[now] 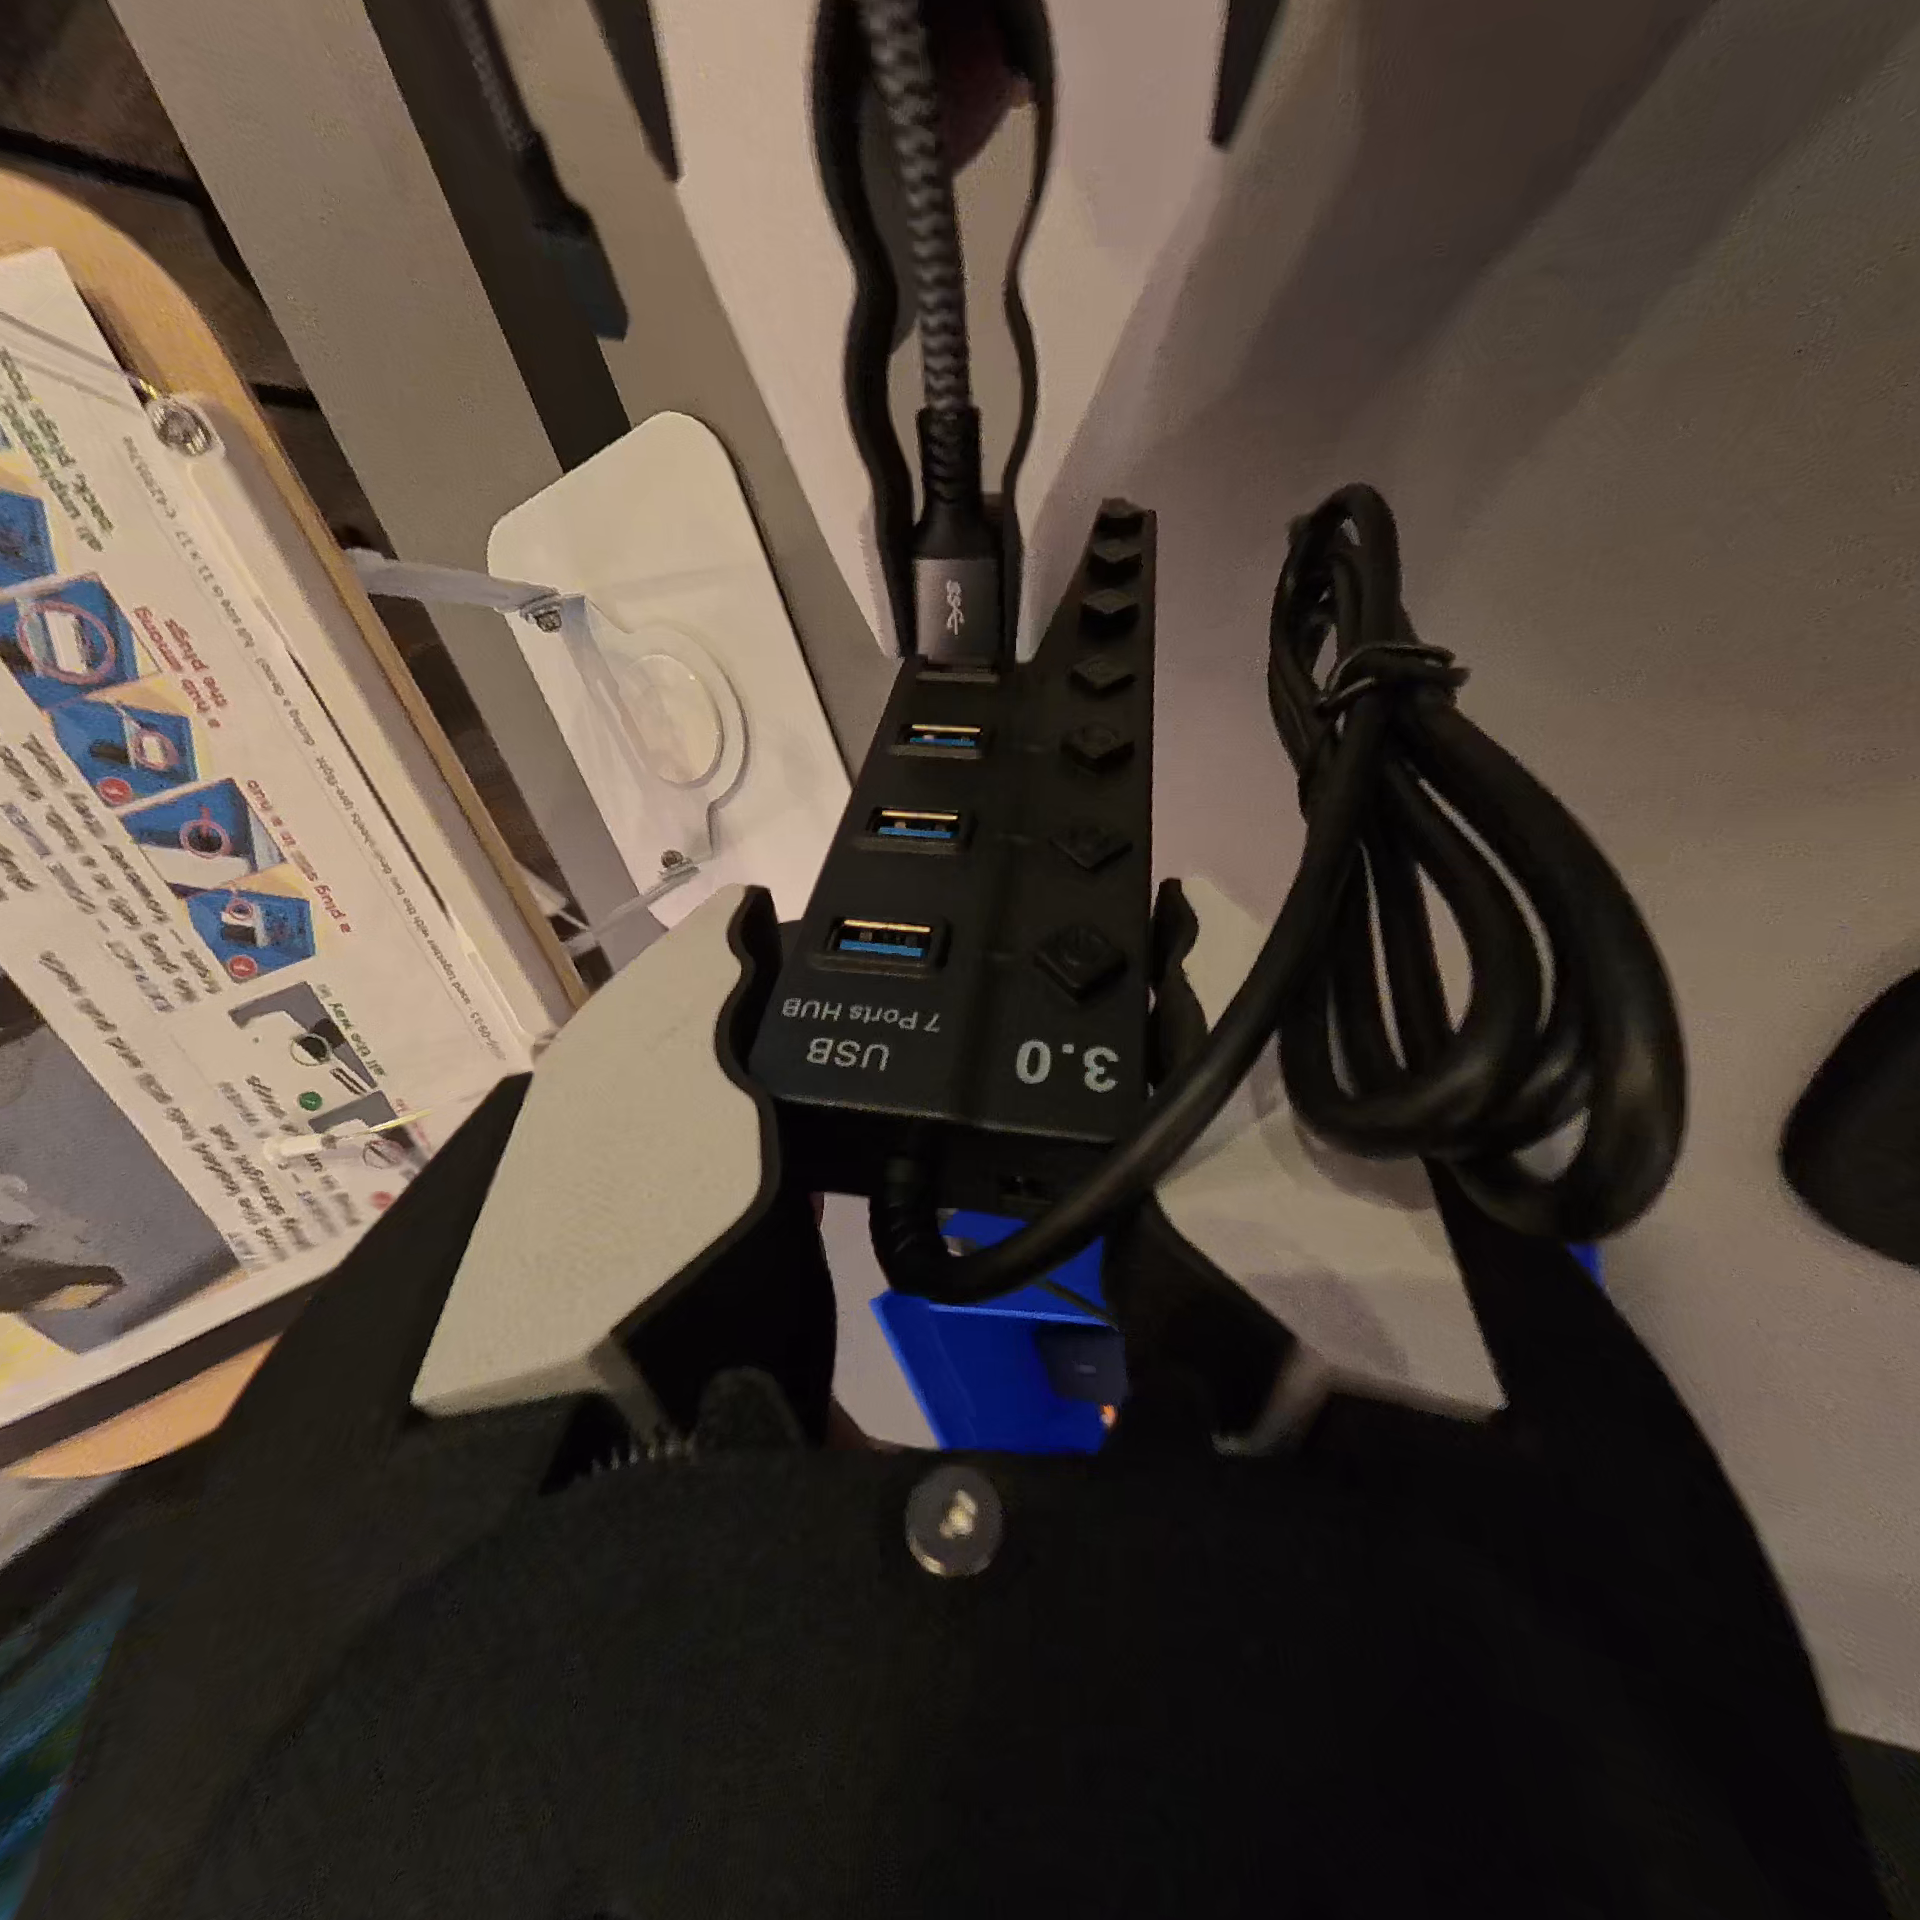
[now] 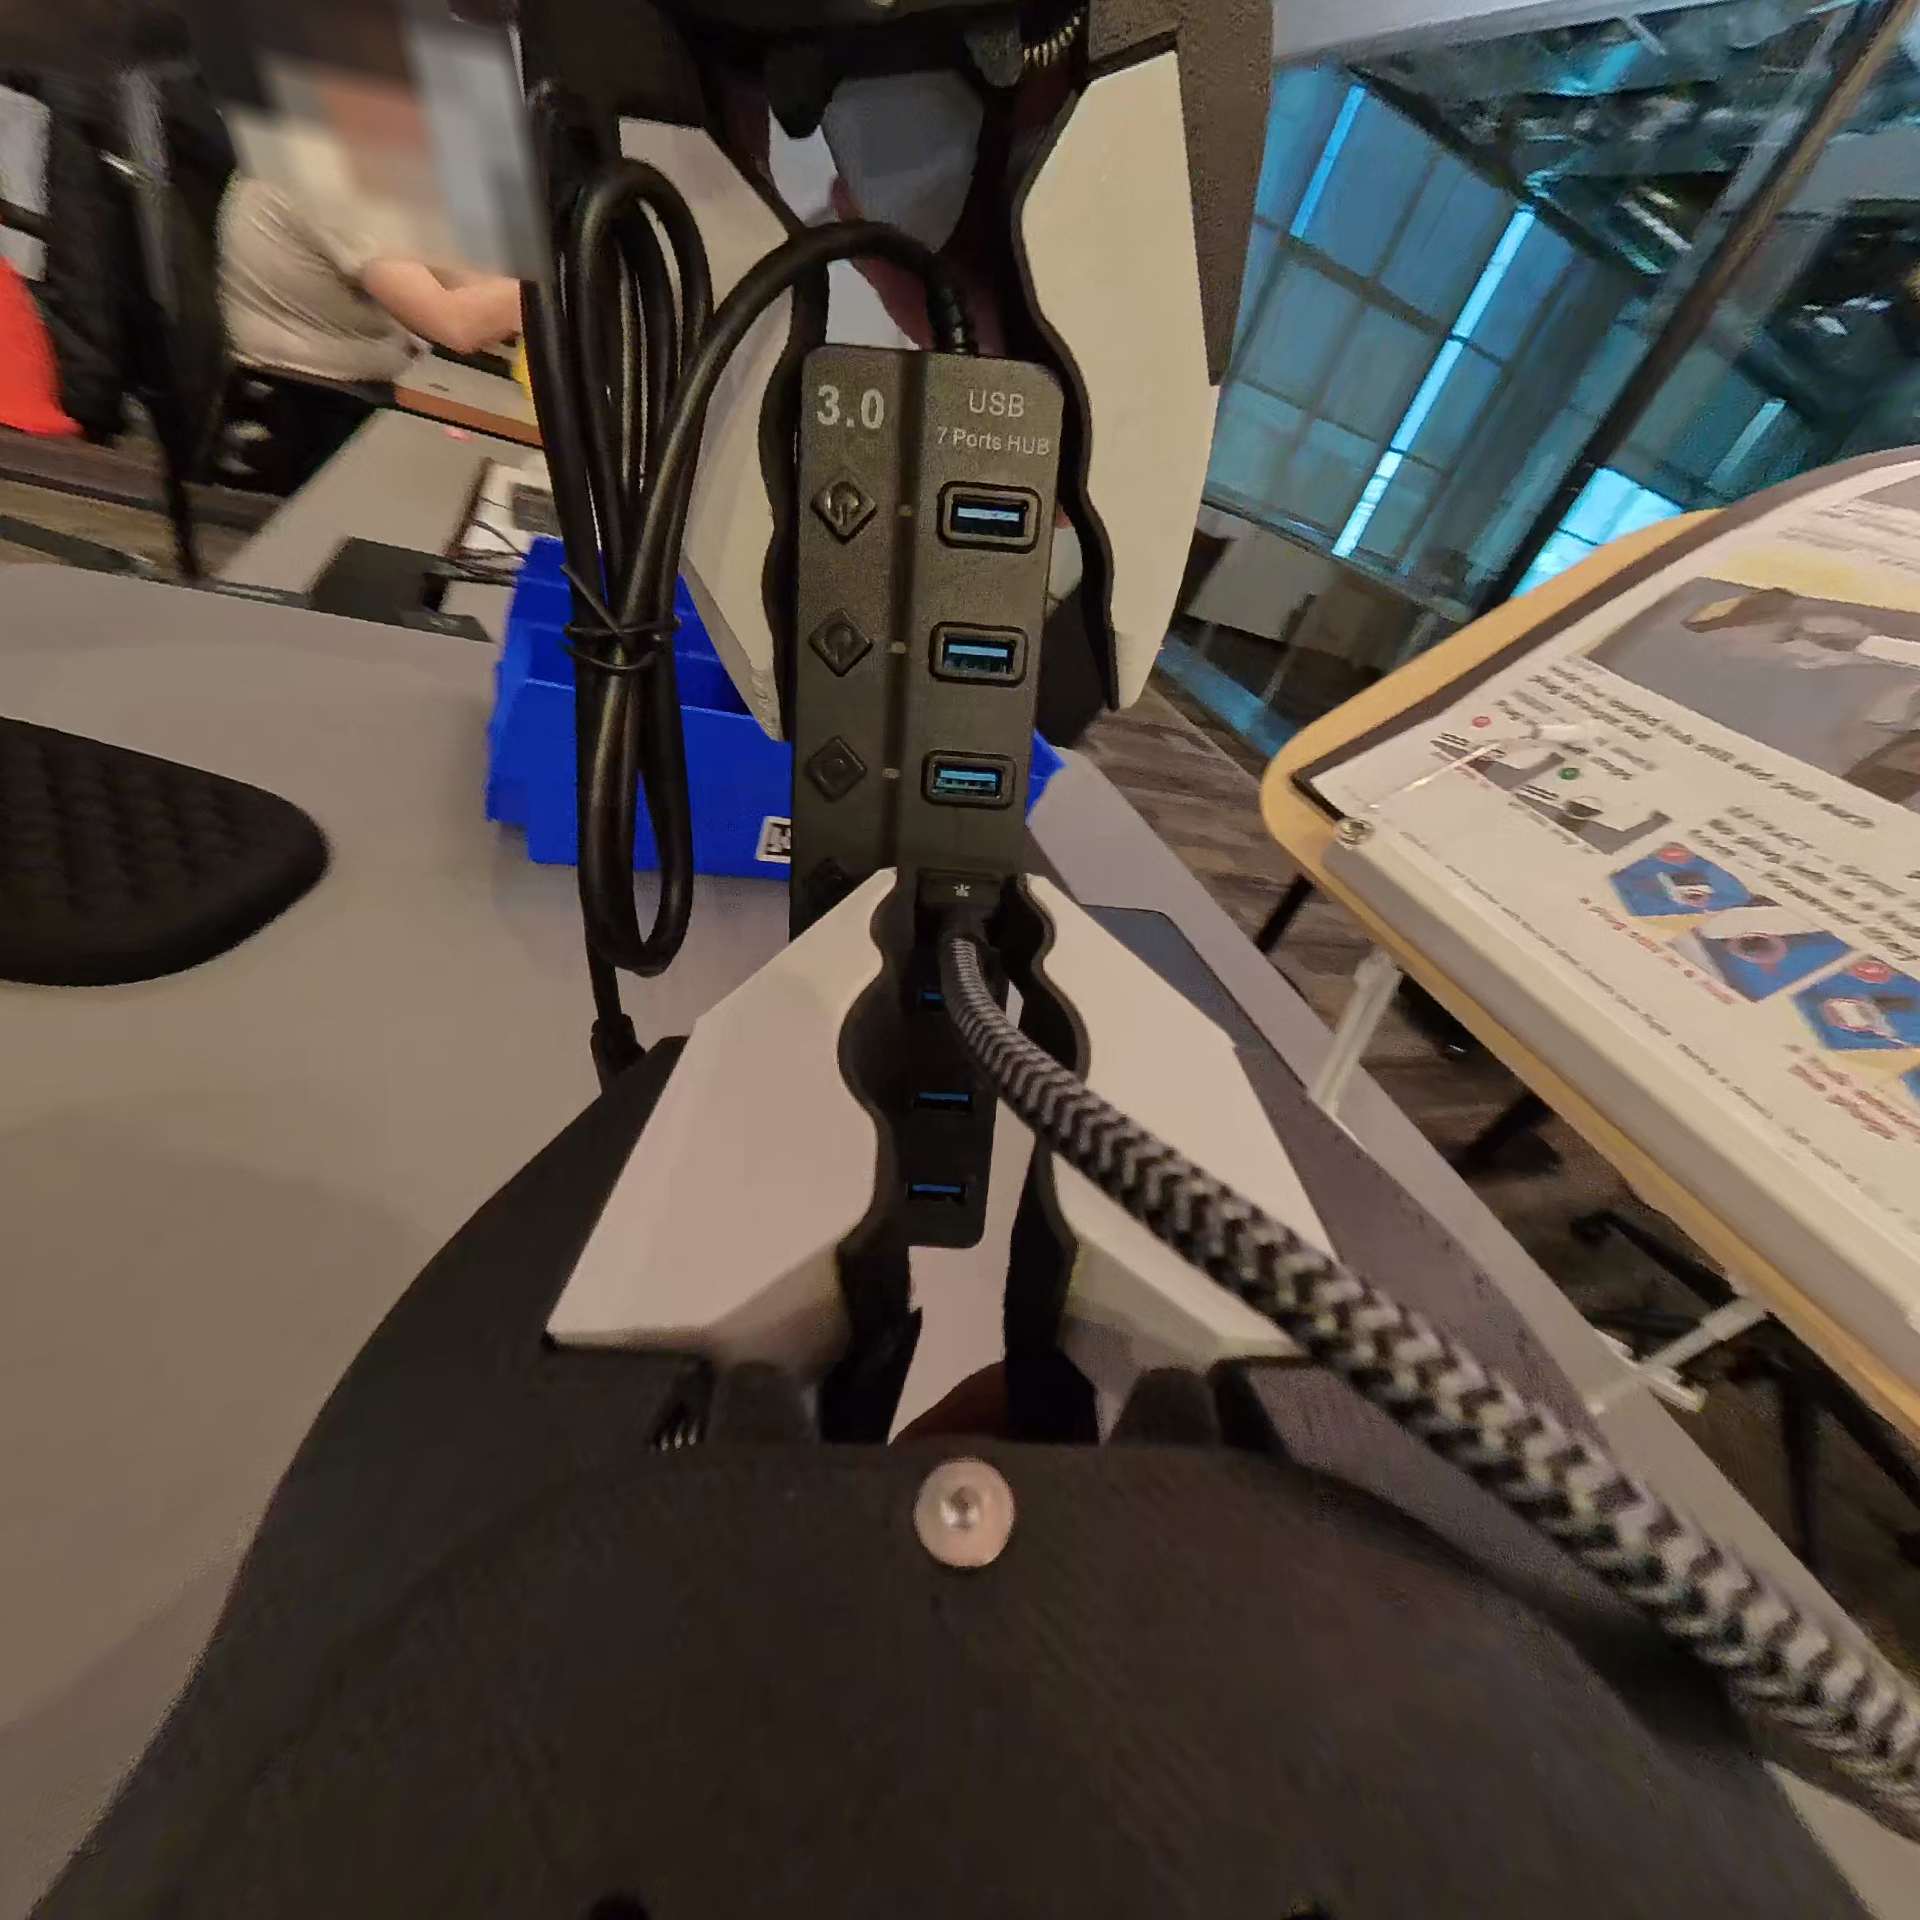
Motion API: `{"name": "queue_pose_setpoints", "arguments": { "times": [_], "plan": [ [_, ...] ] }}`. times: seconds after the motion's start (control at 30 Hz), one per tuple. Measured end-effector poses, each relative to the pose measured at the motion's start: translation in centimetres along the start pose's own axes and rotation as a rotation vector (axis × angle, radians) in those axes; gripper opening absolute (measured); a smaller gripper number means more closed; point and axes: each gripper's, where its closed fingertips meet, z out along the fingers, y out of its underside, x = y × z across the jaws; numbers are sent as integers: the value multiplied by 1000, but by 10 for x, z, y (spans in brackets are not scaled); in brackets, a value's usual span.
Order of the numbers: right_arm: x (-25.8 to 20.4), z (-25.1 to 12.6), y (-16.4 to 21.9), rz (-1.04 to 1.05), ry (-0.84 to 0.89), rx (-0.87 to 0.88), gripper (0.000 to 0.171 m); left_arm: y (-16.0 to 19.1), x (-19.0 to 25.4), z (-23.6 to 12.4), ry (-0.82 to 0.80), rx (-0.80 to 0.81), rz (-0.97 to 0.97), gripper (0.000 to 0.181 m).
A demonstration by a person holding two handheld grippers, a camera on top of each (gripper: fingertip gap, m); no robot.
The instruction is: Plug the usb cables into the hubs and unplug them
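Grey table (image 2: 260, 1143), blue bin (image 2: 644, 769), glass-walled room beyond.

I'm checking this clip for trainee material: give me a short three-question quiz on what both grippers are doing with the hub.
1. True or false: the left gripper is shut on the USB hub.
2. What does the right gripper hold: A) the bundled black cord, B) the braided cable's plug, C) the blue bin?
3. How many open ports lie between the plug and the hub's labelled end?

Key: 1 true; 2 B; 3 three.
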Motion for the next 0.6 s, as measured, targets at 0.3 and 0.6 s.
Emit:
{"name": "queue_pose_setpoints", "arguments": {
  "times": [0.3, 0.6],
  "plan": [
    [1, -1, 6, -4, -11, -10, 14, -2, 0, 4, -13, -43, 25, 68],
    [12, 5, 9, -114, 157, -94, 14, 11, -7, 10, 16, -44, -83, 68]
  ]
}}
